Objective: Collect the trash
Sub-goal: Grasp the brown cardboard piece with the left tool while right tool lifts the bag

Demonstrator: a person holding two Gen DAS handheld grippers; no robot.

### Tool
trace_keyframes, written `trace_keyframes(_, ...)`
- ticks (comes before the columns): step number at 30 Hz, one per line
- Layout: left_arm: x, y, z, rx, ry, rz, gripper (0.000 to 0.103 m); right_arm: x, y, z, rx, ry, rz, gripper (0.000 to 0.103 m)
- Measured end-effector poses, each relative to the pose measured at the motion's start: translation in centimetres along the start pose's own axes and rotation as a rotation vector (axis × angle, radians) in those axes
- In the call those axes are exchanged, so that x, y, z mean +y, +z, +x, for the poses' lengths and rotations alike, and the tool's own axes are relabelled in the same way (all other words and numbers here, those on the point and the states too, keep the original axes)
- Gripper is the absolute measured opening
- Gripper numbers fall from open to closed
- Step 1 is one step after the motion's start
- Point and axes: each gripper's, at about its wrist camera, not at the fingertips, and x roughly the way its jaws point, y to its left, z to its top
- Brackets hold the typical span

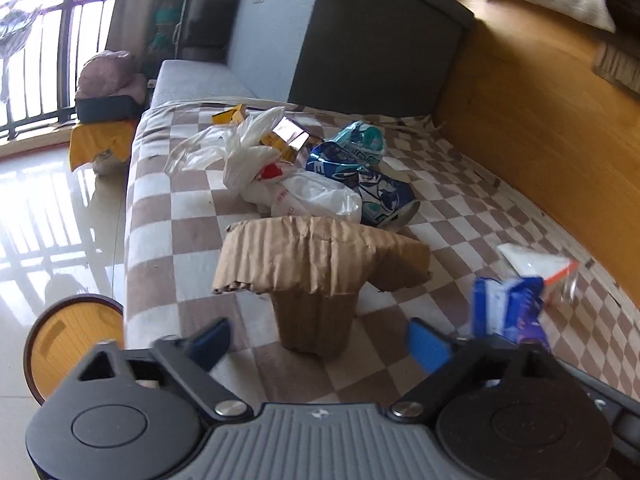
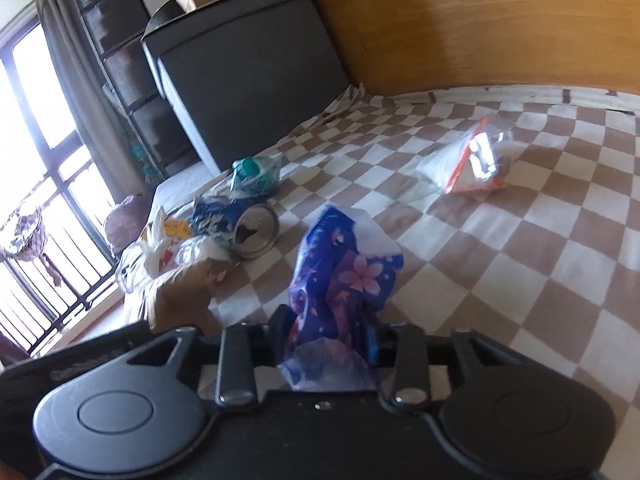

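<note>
1. On the brown-and-white checked bed cover [image 1: 192,216] lies a heap of trash; no brand or label reads clearly, only broken white letters on a crumpled blue foil wrapper [image 1: 340,160] and faint red print on a white plastic bag [image 1: 316,196].
2. Torn corrugated cardboard [image 1: 316,264], brown and ribbed, stands just ahead of the left gripper [image 1: 318,340], its stem between the blue pads [image 1: 426,346], which stand wide and do not touch it.
3. Behind the cardboard sit the white bag, a second knotted clear bag [image 1: 240,144], small yellow boxes [image 1: 230,115] and a dented blue-and-white can [image 2: 256,232] with its open end showing.
4. A teal-and-white crumpled packet [image 1: 362,136] rests beyond the can, near the dark grey cabinet [image 1: 360,40].
5. The right gripper [image 2: 328,340] is clenched on a dark blue bag printed with pink cherry blossoms [image 2: 344,276], which rises crumpled from between its fingers.
6. A clear zip pouch with an orange edge [image 2: 472,160] lies well apart, towards the wooden headboard [image 2: 480,28].
7. A round wooden-topped bin lid [image 1: 74,344] shows on the glossy floor beside the bed.
</note>
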Motion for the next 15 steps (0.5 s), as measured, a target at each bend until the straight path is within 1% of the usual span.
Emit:
trace_keyframes(1,-0.1,0.0,0.2,-0.006,0.012,-0.008,0.083,-0.3,0.1,-0.1,-0.003,-0.001,0.008,0.032)
trace_keyframes(3,-0.2,0.0,0.5,-0.032,0.031,-0.024,0.081,-0.8,0.3,-0.2,-0.004,0.004,0.024,0.029)
trace_keyframes(6,-0.2,0.2,0.9,-0.062,0.04,-0.051,0.074,-1.2,0.4,-0.2,-0.005,0.004,0.032,0.027)
trace_keyframes(7,-0.2,0.1,1.1,-0.068,0.045,-0.054,0.069,-1.2,0.5,-0.2,-0.005,0.002,0.03,0.027)
trace_keyframes(8,-0.3,0.2,1.2,-0.074,0.052,-0.05,0.062,-1.3,0.5,-0.2,-0.004,0.0,0.027,0.026)
trace_keyframes(9,-0.4,0.1,1.3,-0.08,0.063,-0.043,0.058,-1.2,0.5,-0.2,-0.004,-0.003,0.024,0.026)
trace_keyframes(10,-0.5,0.1,1.3,-0.085,0.066,-0.037,0.05,-1.3,0.5,-0.2,-0.003,-0.005,0.024,0.026)
trace_keyframes(11,-0.4,0.1,1.2,-0.088,0.059,-0.037,0.045,-1.3,0.5,-0.1,-0.001,-0.007,0.025,0.026)
trace_keyframes(15,-0.6,0.1,0.8,-0.104,0.062,-0.013,0.041,-1.3,0.4,-0.1,0.0,-0.011,0.023,0.025)
